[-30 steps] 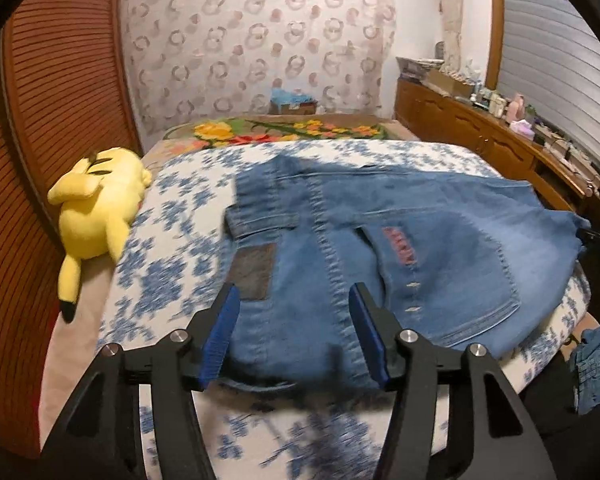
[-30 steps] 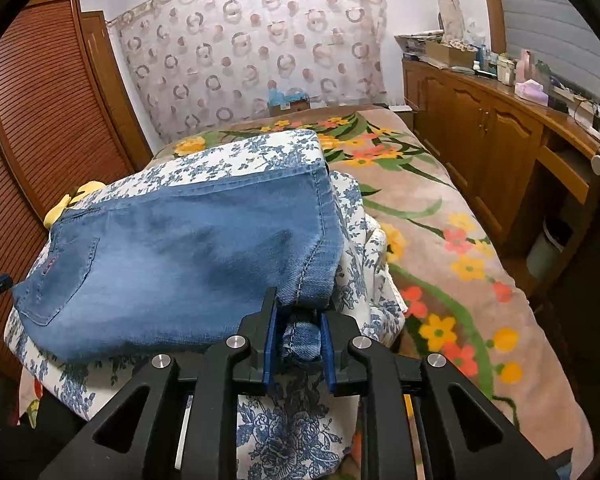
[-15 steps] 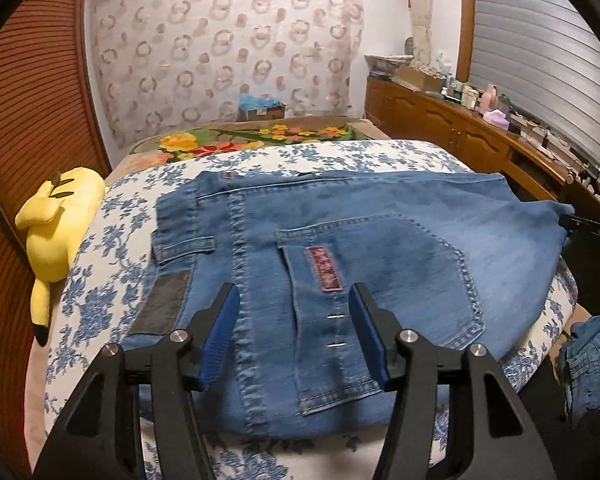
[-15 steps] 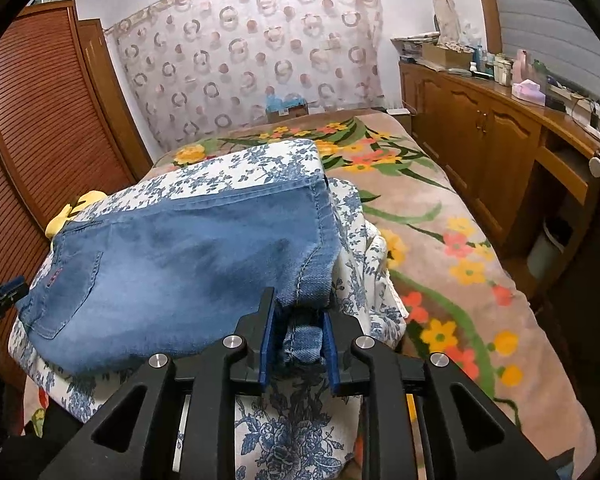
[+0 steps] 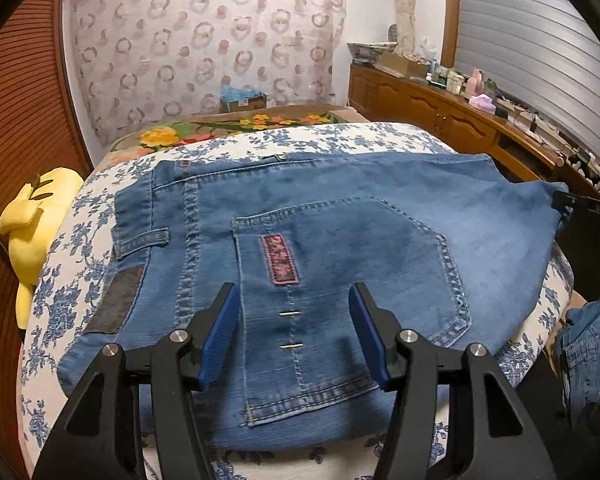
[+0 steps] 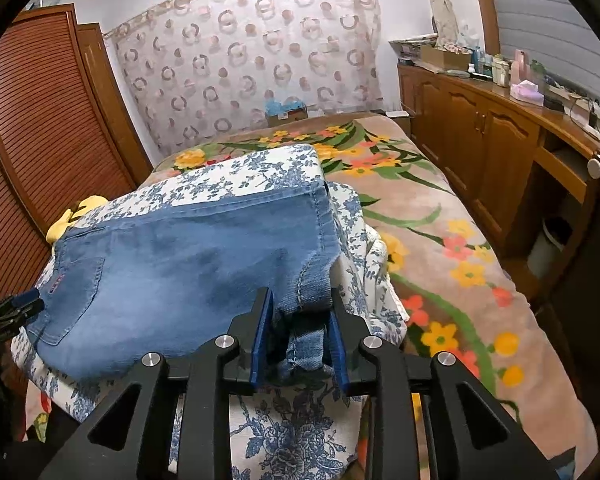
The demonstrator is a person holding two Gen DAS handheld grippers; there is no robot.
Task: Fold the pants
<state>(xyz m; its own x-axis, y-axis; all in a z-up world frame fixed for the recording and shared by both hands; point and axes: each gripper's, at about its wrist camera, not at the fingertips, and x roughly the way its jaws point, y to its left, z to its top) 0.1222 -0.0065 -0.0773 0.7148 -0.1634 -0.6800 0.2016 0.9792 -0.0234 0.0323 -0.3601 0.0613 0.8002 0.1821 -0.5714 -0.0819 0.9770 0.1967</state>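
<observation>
Right wrist view, nearest first: the right gripper (image 6: pixel 298 334) has a bunched corner of the jeans (image 6: pixel 188 276) between its blue pads, and its jaws have just been opening, so the denim sits loose in the gap, no longer pinched. From there the jeans run away to the left across the blue-flowered quilt (image 6: pixel 260 172), long axis crosswise on the bed (image 6: pixel 440 216).

Over in the left wrist view, the left gripper (image 5: pixel 294 334) hovers with jaws apart and empty above the back pocket (image 5: pixel 348 300), pitched downward at the waist end. So left owns the waistband side, right the leg end. Whichever edge folds next, I'd say the left is better placed. Beyond, a yellow plush toy (image 5: pixel 32 216) lies by the wardrobe.
</observation>
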